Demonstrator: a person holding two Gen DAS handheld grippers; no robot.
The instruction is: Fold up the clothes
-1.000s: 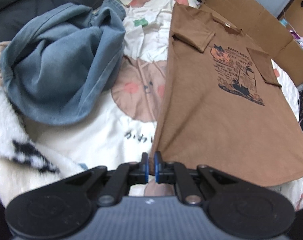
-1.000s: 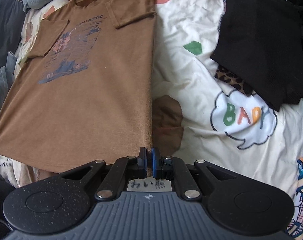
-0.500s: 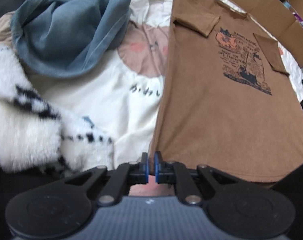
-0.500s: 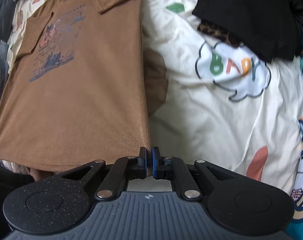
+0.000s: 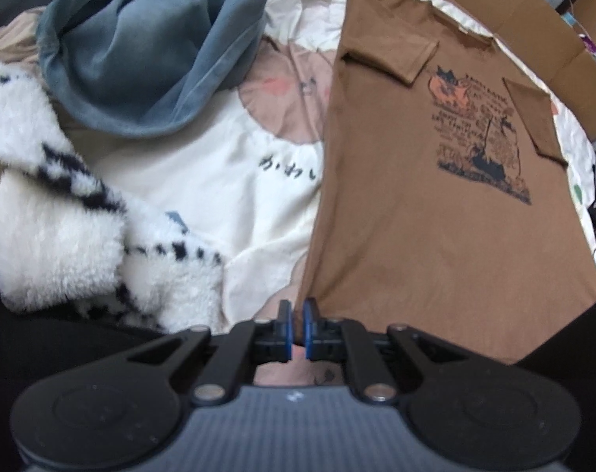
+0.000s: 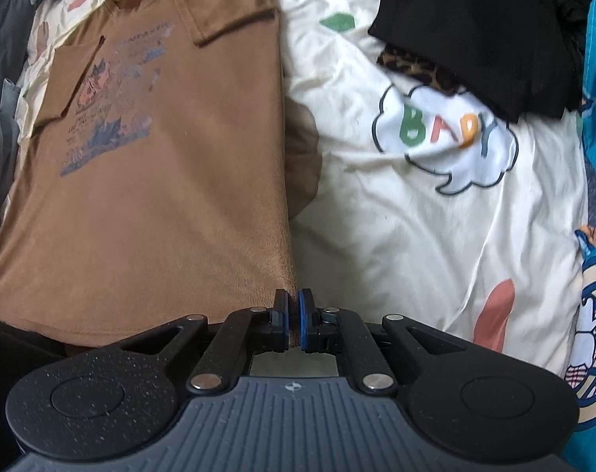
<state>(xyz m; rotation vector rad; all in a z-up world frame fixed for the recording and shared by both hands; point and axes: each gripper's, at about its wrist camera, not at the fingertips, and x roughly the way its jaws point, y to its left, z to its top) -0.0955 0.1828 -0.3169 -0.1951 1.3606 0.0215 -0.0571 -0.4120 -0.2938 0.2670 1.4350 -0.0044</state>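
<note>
T-shirt (image 5: 435,216) flat on bedsheet (image 5: 203,181); tools (image 5: 296,322) (image 6: 293,324) pinch hem corners.

Brown printed T-shirt (image 5: 435,236) on cream patterned sheet (image 6: 396,236).

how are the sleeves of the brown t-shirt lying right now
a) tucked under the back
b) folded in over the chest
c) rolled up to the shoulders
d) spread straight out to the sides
b, since both short sleeves of the brown t-shirt lie turned inward on top of the front, their edges reaching the print on the chest, as the right wrist view also shows.
</note>
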